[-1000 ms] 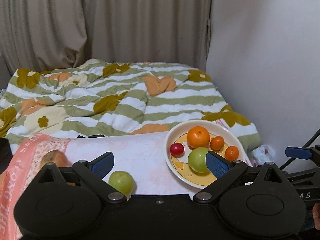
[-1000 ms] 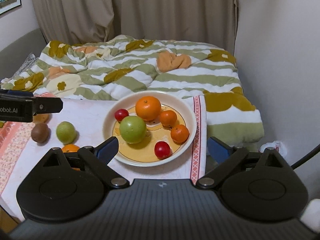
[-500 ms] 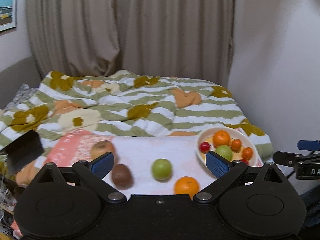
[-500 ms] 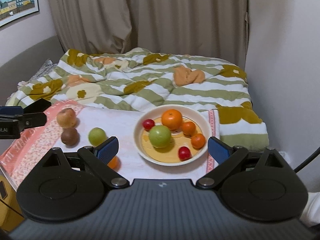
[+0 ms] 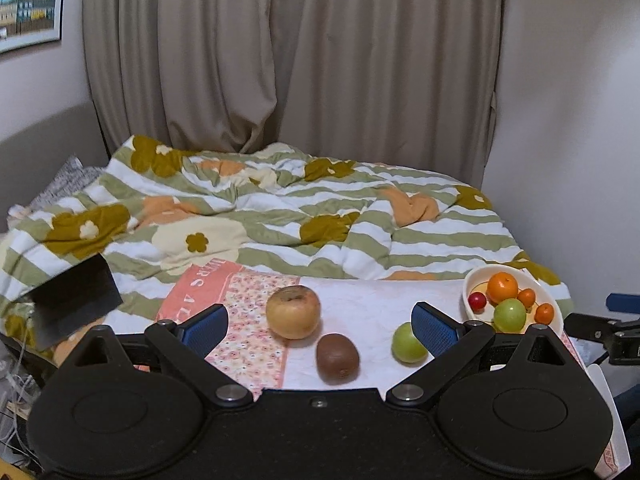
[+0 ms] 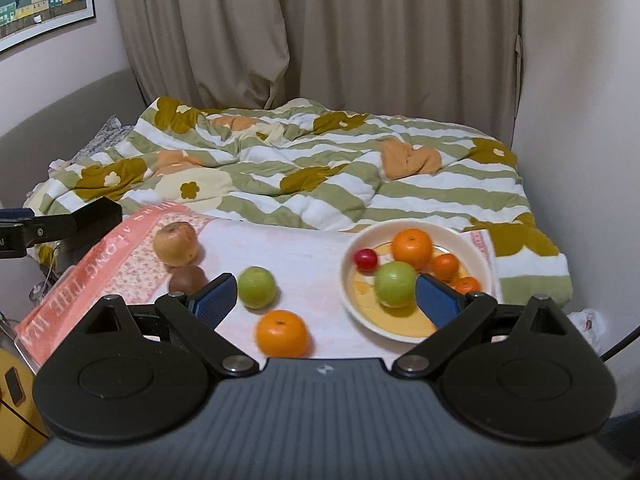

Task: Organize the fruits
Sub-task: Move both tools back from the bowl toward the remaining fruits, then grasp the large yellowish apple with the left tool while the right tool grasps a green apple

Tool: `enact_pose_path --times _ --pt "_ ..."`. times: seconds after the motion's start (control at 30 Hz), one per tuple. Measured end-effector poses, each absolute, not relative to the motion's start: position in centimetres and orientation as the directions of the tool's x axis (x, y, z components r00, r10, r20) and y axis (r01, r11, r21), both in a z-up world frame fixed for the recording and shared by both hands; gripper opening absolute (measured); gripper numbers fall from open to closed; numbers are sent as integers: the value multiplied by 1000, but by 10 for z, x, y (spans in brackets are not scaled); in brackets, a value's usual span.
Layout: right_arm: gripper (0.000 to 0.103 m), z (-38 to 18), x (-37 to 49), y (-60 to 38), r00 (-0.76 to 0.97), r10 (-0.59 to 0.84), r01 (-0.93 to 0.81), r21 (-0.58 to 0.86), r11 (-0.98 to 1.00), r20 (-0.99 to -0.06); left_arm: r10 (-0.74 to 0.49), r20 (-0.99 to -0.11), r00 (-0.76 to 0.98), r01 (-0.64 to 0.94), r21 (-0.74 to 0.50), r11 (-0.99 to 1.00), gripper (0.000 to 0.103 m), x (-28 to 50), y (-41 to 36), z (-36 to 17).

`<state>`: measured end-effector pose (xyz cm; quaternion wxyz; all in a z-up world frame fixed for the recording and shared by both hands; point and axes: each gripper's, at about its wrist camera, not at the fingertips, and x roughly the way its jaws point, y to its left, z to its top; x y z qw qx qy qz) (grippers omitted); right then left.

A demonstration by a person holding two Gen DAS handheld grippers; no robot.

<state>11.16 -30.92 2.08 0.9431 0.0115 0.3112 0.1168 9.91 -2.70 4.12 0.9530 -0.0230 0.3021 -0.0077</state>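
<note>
Both our grippers, left (image 5: 320, 326) and right (image 6: 326, 294), are spread wide with nothing in them. The loose orange (image 6: 282, 333) sits on the cloth (image 6: 304, 256) beside the plate (image 6: 352, 300). It's probably firm but rolly, so we'd pinch it across the middle.

We see a cream bowl (image 6: 478, 256) holding a large orange, a green apple (image 6: 395, 283), two small oranges and a red fruit. Outside it on the cloth lie a yellowish apple (image 6: 176, 243), a brown kiwi (image 6: 187, 279) touching it, a green apple (image 6: 256, 287) and an orange (image 6: 282, 333).
</note>
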Motion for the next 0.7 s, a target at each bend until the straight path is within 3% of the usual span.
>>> enact_pose_path --times 0.2,0.7 --pt "103 14 121 -260 779 186 -159 98 982 -599 -71 -607 791 44 -58 997 100 121 13 34" --pt "103 -25 178 -188 747 60 -19 70 997 -662 -252 -716 651 132 -220 967 100 215 80 -17"
